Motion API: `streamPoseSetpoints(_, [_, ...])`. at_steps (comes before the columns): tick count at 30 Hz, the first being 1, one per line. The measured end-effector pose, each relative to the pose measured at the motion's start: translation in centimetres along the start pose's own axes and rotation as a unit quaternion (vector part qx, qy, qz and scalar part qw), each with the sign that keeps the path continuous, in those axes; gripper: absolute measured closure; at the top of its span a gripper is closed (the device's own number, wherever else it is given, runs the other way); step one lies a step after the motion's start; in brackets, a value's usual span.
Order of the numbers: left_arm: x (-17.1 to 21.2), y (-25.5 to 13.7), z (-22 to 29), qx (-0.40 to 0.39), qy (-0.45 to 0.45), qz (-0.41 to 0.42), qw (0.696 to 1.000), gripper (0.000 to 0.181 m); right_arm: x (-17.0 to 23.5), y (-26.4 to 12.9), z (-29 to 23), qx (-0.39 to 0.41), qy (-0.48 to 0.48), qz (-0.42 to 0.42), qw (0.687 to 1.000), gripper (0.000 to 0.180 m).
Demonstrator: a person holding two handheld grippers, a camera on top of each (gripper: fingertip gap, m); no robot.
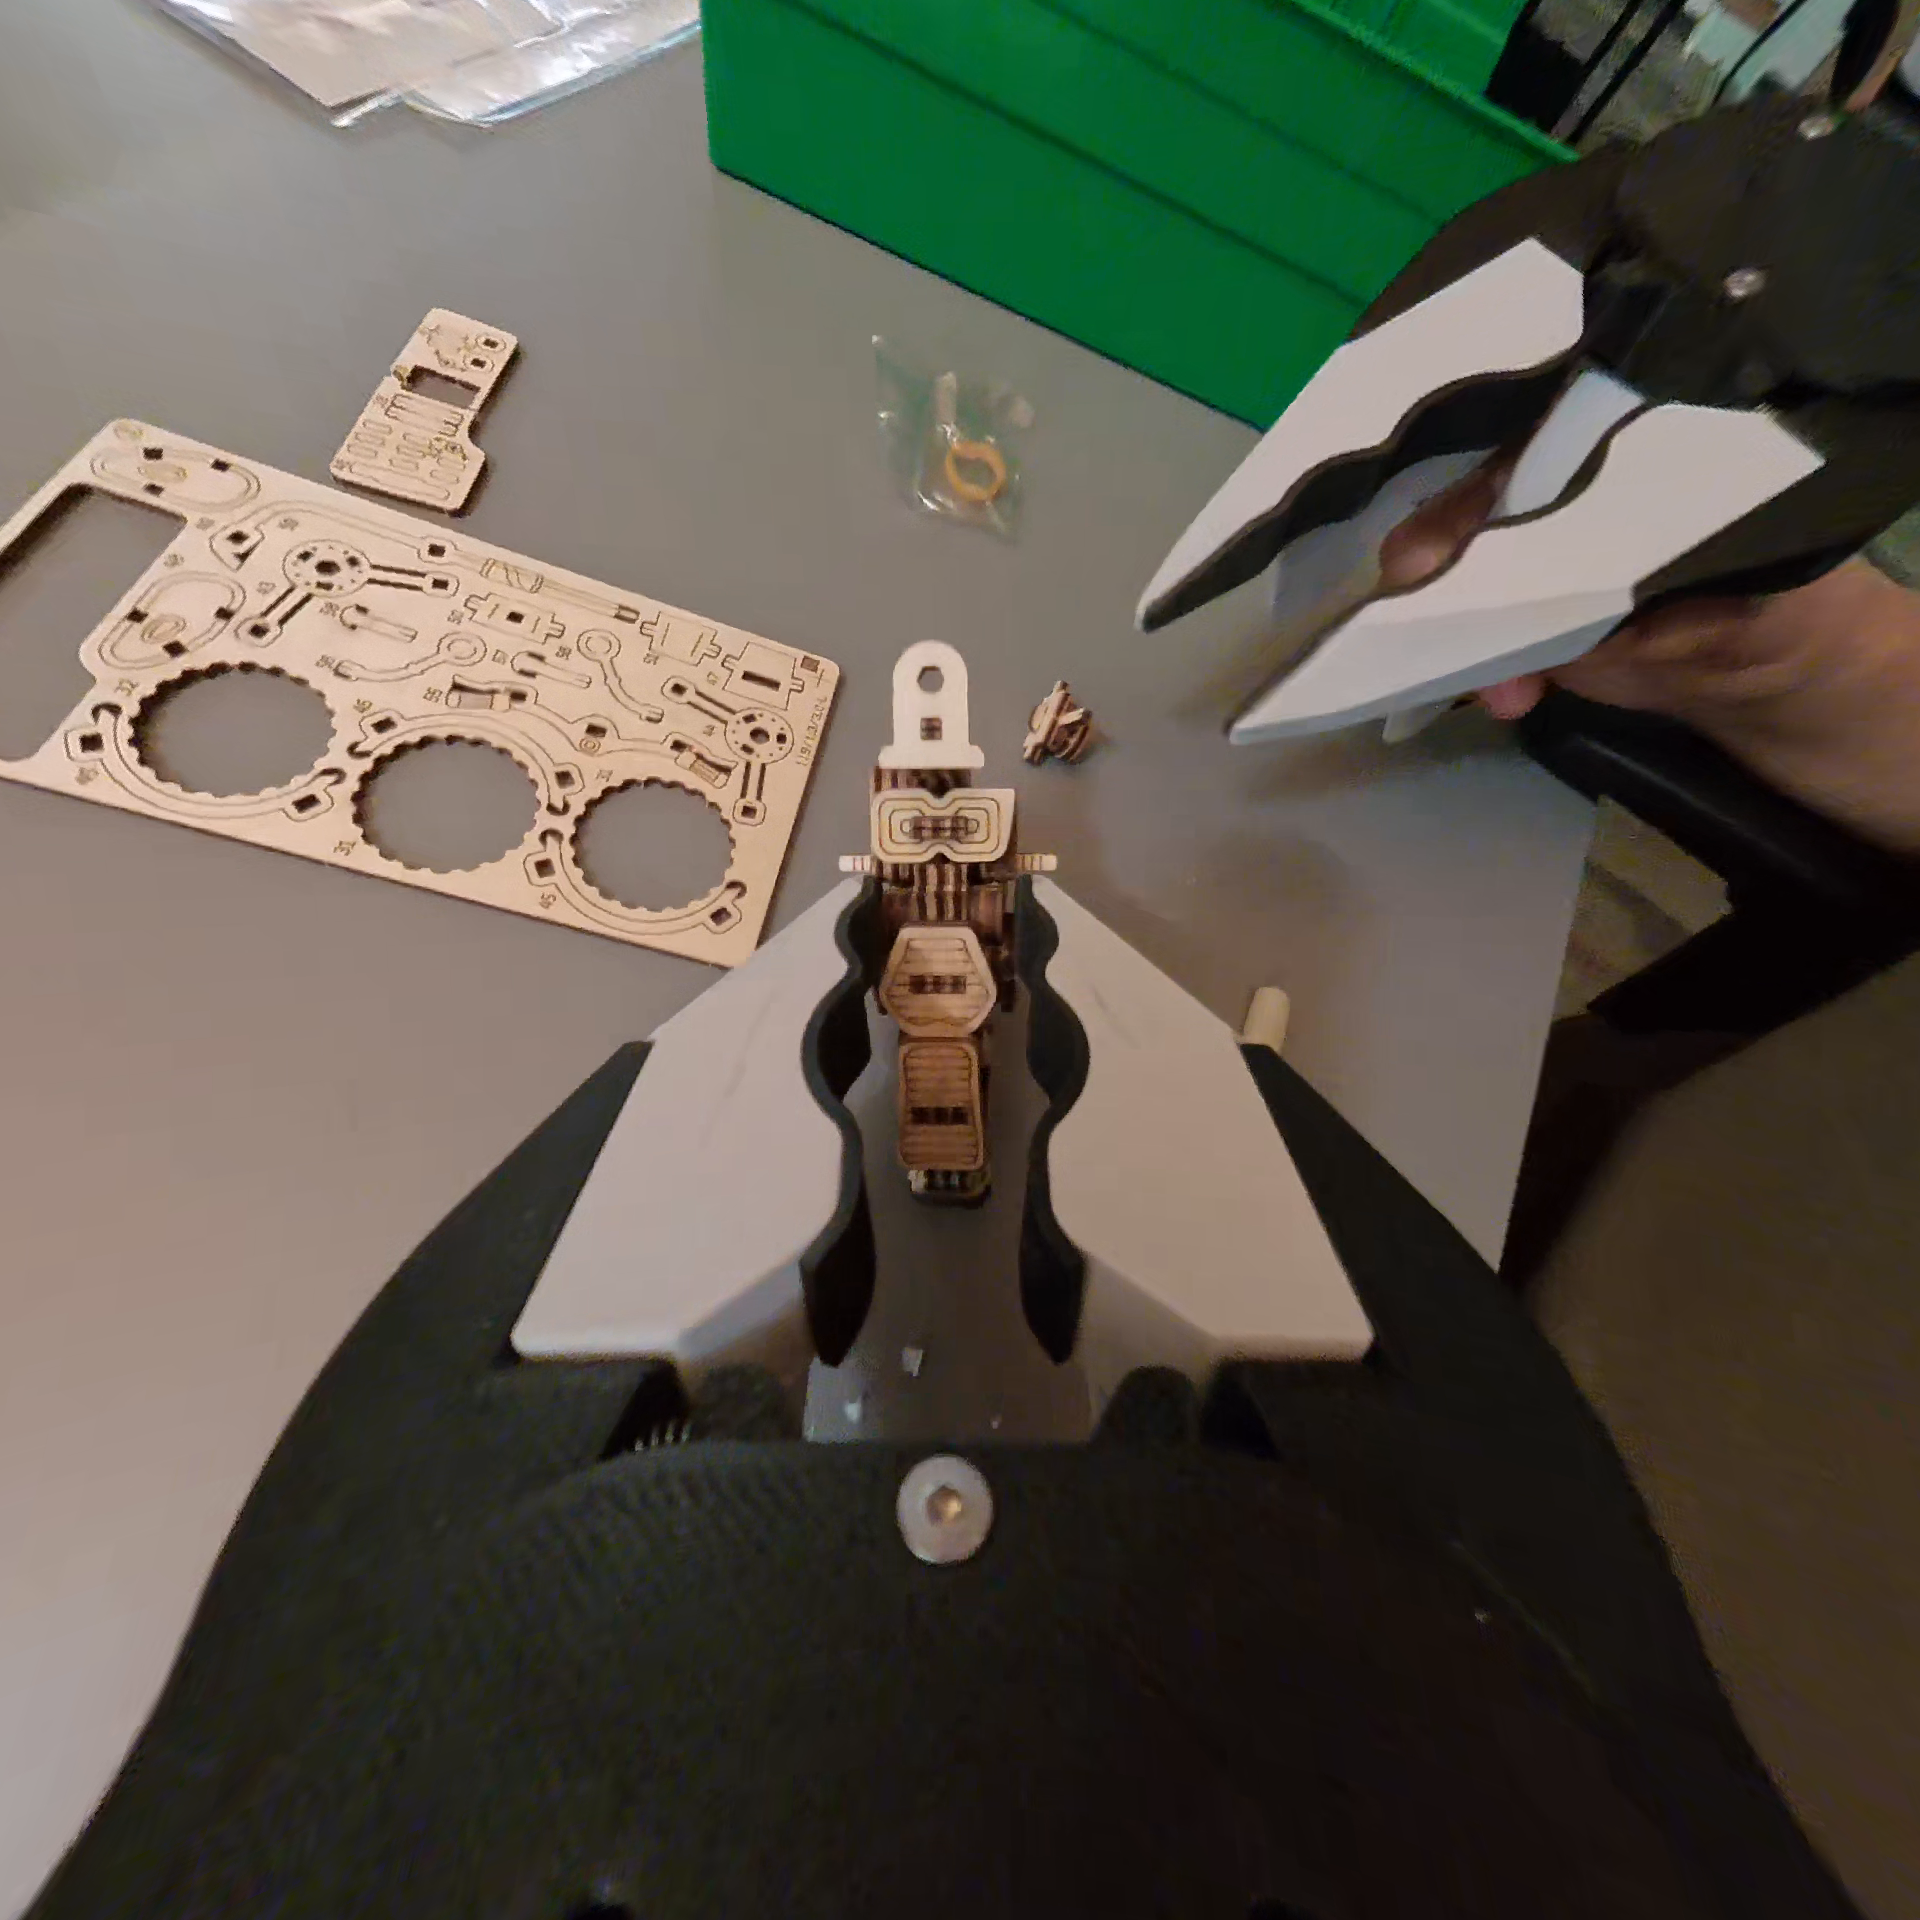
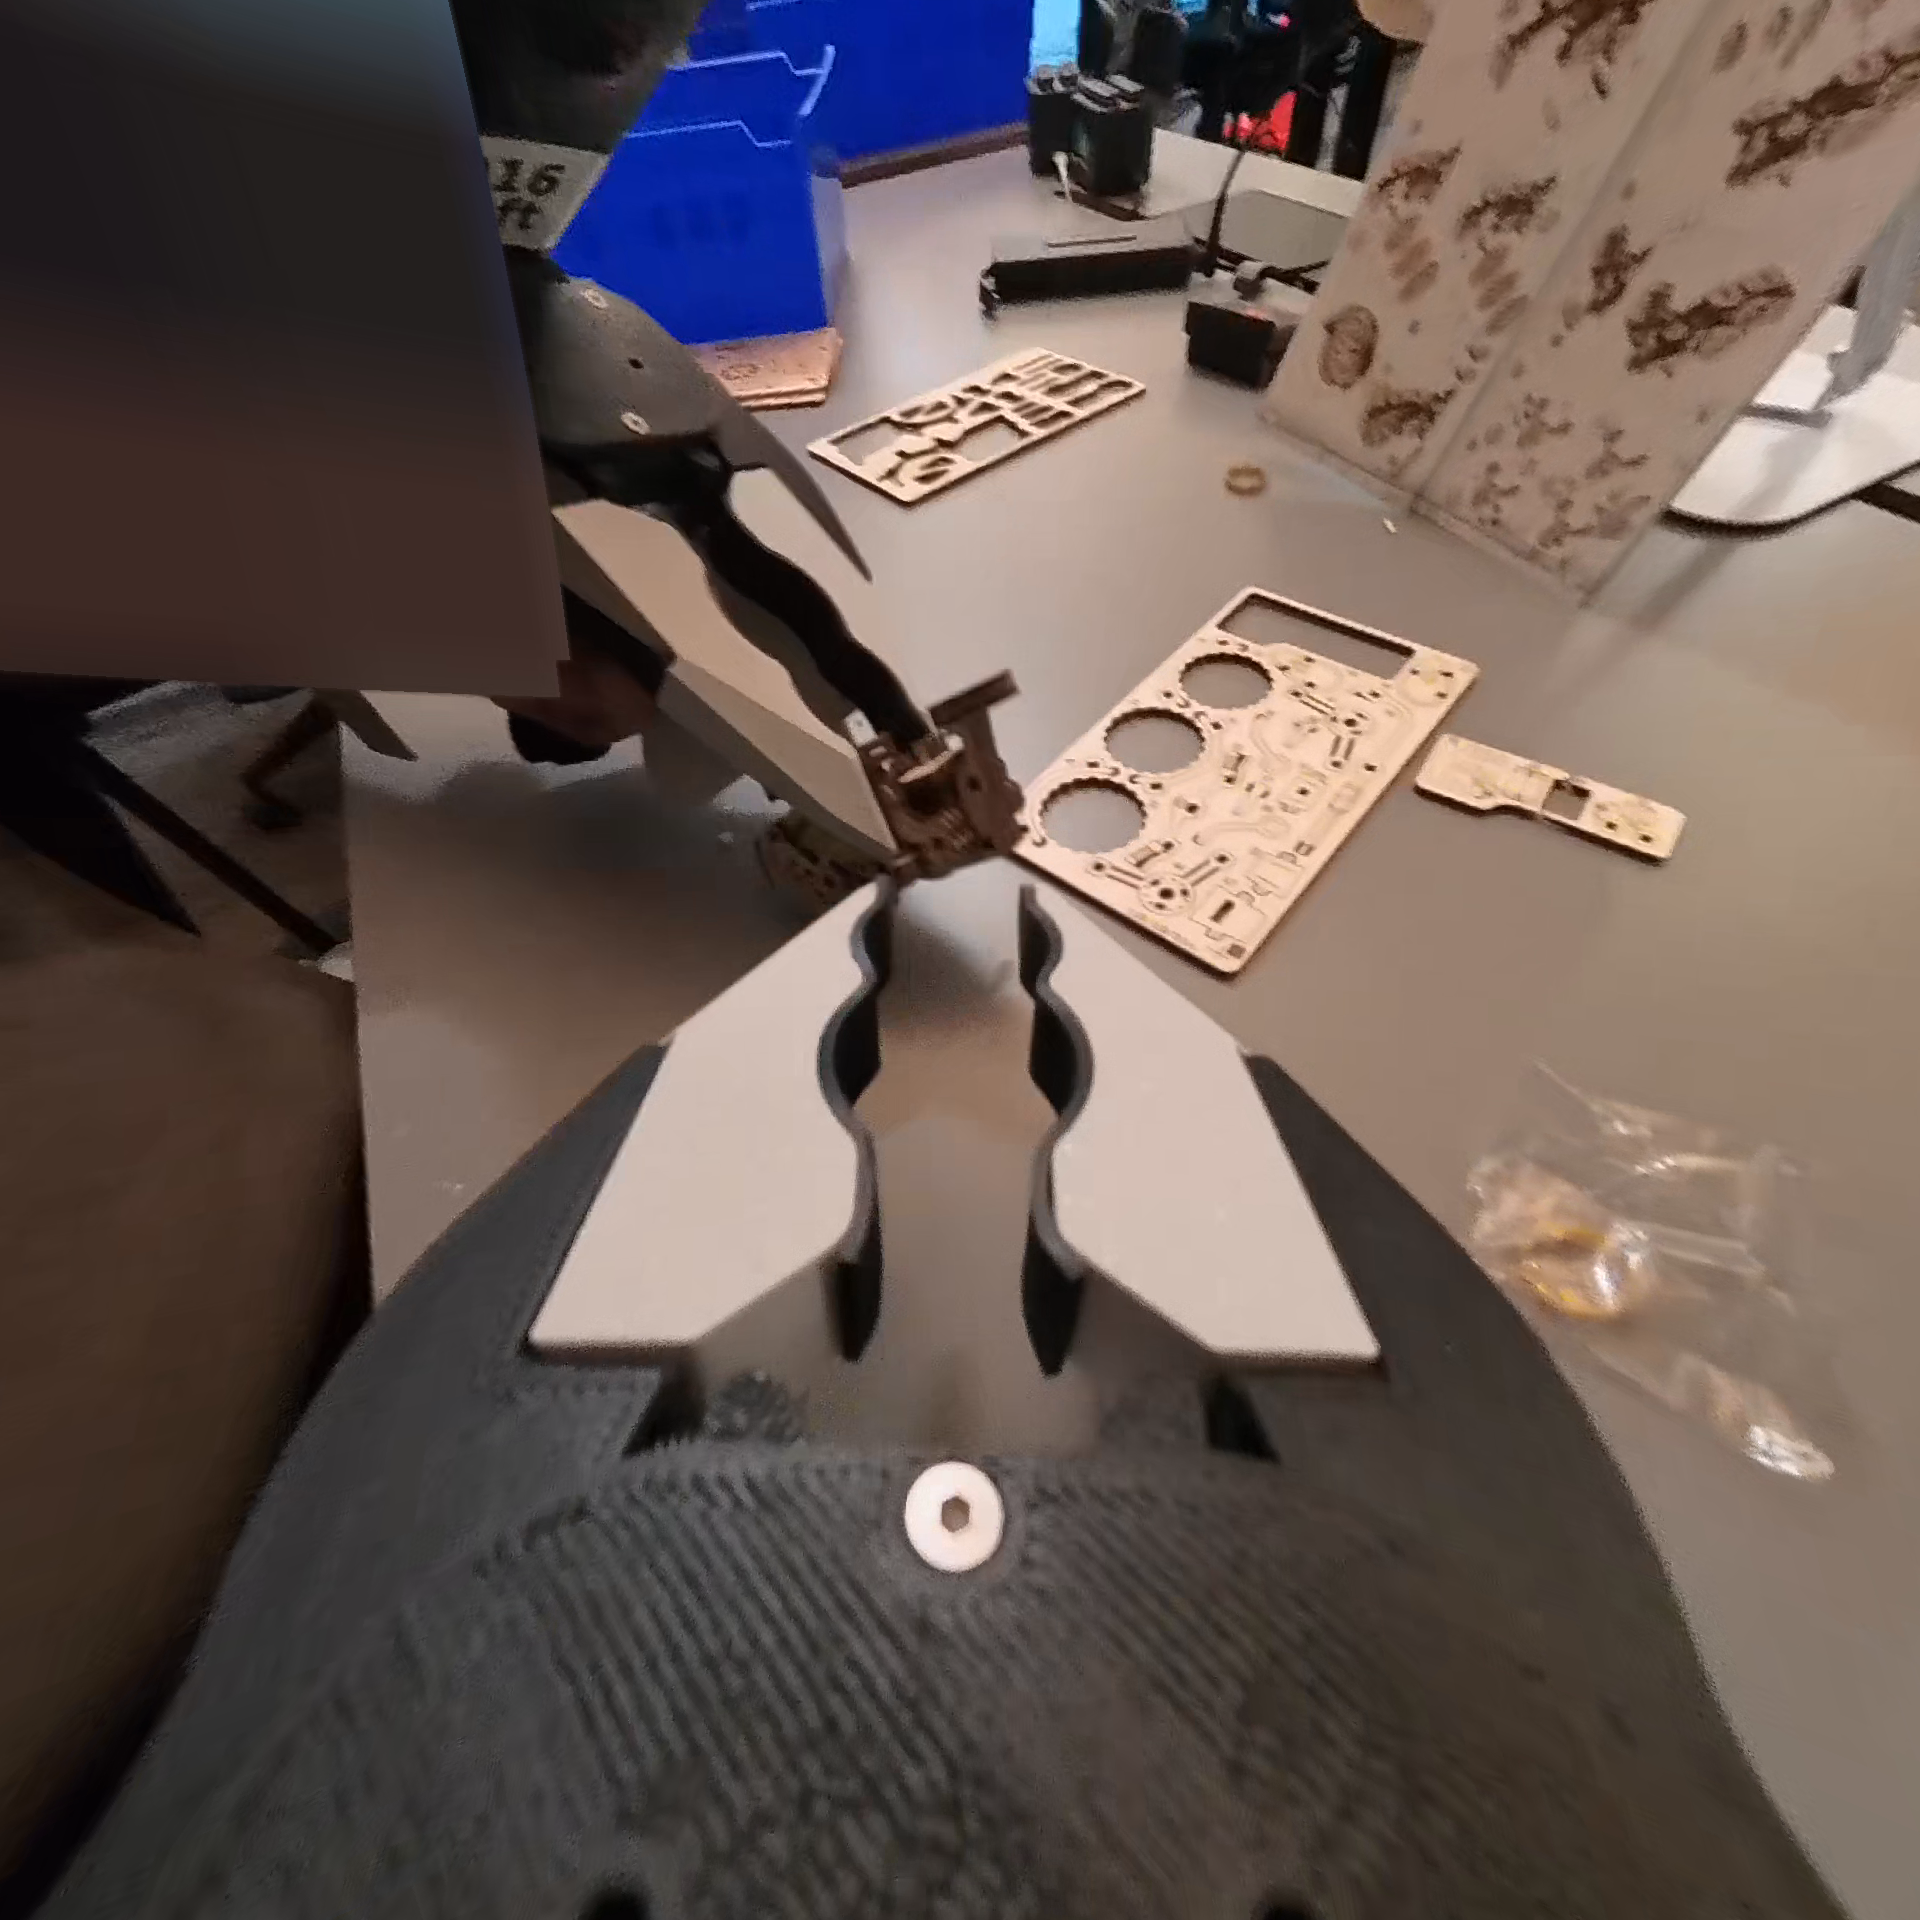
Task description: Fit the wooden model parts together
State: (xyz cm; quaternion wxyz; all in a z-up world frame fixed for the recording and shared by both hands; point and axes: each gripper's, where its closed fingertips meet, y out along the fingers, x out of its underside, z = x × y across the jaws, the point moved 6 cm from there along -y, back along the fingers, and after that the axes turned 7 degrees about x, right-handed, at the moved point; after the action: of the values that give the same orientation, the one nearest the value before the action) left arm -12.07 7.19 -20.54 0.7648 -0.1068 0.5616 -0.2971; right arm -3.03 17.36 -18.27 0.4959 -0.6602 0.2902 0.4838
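Observation:
My left gripper (image 1: 940,904) is shut on a partly built wooden model (image 1: 935,997), which stands upright between its fingers above the grey table (image 1: 644,312). A white tab (image 1: 928,707) sticks out past the fingertips at the model's far end. A small loose wooden piece (image 1: 1058,722) lies on the table just right of it. My right gripper (image 1: 1190,673) is open and empty, hovering to the upper right. In the right wrist view the right gripper (image 2: 956,899) is open, just short of the model (image 2: 940,795) held by the left gripper (image 2: 904,769).
A large punched wooden sheet (image 1: 416,707) (image 2: 1247,790) and a small sheet (image 1: 426,410) (image 2: 1548,795) lie flat. A plastic bag with a rubber band (image 1: 961,447) (image 2: 1621,1226) lies nearby. A green box (image 1: 1091,156) stands behind. Another sheet (image 2: 977,421) and a patterned panel (image 2: 1610,260) are farther off. My hands' fingertips stand some 6 centimeters from each other. About 6 centimeters separates my right fingertips from the small loose wooden piece (image 1: 1058,722).

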Motion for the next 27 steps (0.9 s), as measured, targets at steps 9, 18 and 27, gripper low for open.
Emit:
streamPoseSetpoints(9, [-0.3, 1.4, 1.9, -0.025, 0.099, -0.037, 0.994, 0.157, 0.6, 0.1, 0.0, -0.025, 0.015, -0.016, 0.999, 0.157])
streamPoseSetpoints(18, [-0.5, 2.3, 2.5, 0.029, 0.132, -0.067, 0.989, 0.157, 1.2, 0.6, 0.1, -0.038, 0.02, -0.029, 0.999, 0.173])
streamPoseSetpoints(27, [-0.4, 2.0, 2.4, 0.09, 0.119, -0.051, 0.988, 0.157, 0.6, 0.4, -0.2, -0.079, 0.037, 0.008, 0.996, 0.165])
